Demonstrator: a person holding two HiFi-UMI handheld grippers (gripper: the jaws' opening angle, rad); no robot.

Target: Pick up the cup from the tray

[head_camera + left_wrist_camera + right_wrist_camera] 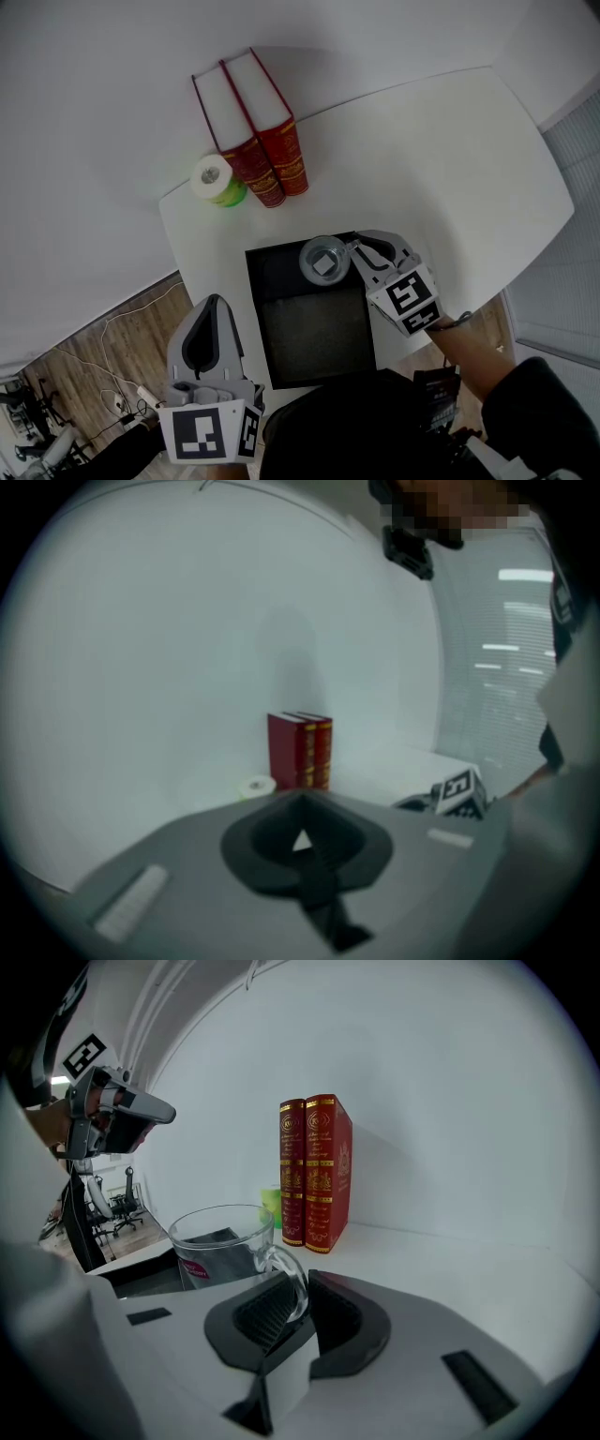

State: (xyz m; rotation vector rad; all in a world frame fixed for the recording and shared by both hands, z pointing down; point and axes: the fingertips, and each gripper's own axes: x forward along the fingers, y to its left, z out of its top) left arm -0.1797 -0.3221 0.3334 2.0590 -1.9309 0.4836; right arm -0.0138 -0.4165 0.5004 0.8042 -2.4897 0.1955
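A clear glass cup (323, 260) stands at the far end of the black tray (314, 347) on the white table. Its handle points right, and my right gripper (354, 258) is shut on that handle. In the right gripper view the handle (286, 1274) sits pinched between the two ribbed pads (267, 1312), with the cup's body (220, 1241) just beyond them, upright over the tray (141, 1279). My left gripper (214, 307) hangs off the table's near left corner, apart from the tray. In the left gripper view its jaws (302, 841) meet, with nothing between them.
Two red books (253, 127) stand upright at the table's far left corner, with a roll of white tape on a green base (216, 180) beside them. The white tabletop (450, 169) stretches right of the tray. Wooden floor with cables lies below left.
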